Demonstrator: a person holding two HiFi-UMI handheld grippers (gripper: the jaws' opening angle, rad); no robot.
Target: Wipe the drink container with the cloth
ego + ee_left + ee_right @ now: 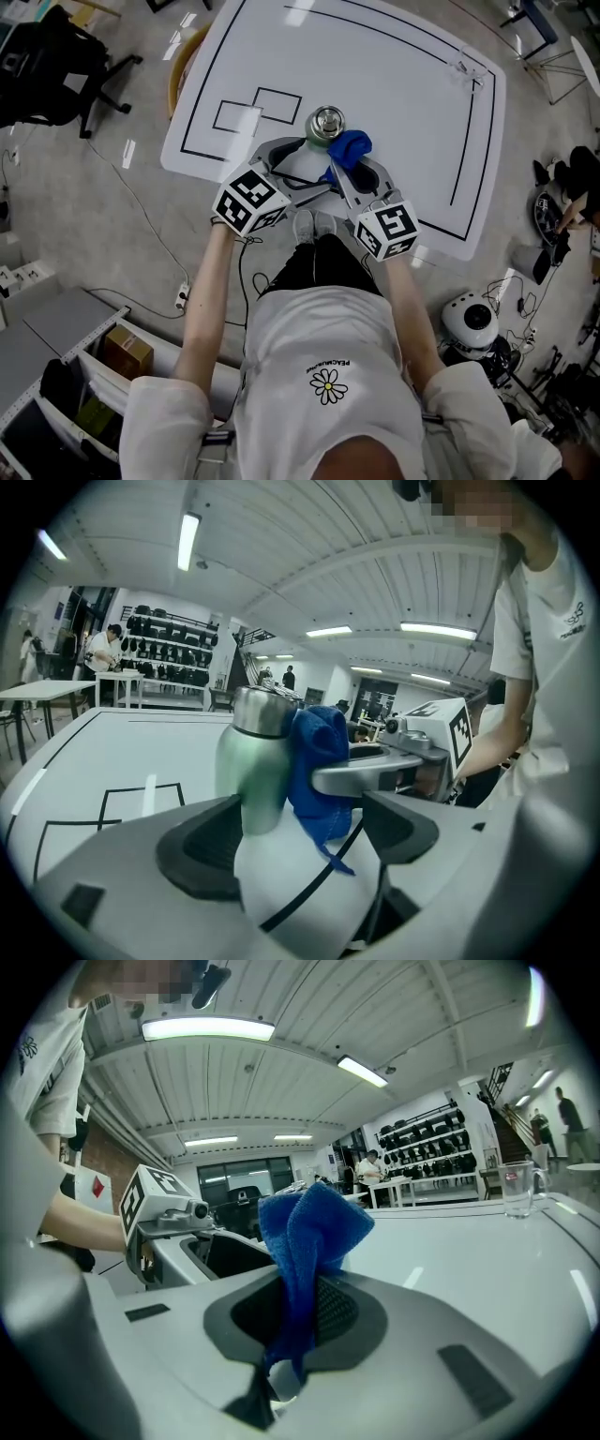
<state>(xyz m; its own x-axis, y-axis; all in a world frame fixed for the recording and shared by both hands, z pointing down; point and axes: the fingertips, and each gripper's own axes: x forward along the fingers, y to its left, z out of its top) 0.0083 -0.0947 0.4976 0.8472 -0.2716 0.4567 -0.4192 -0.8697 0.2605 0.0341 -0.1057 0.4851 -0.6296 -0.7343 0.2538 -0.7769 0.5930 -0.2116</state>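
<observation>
Drink container point(325, 125), green metal with a silver top, stands upright near the centre of the head view, on the white table point(403, 84). A blue cloth point(350, 147) is bunched against its right side. My right gripper point(343, 171) is clamped on that cloth. My left gripper point(302, 161) has its jaws wide apart around the drink container, which seems to touch only one pad.

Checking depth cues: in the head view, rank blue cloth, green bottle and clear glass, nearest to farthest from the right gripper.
1. Blue cloth, clamped in the right gripper.
2. Green bottle, just left of the cloth.
3. Clear glass, far right table corner.
</observation>
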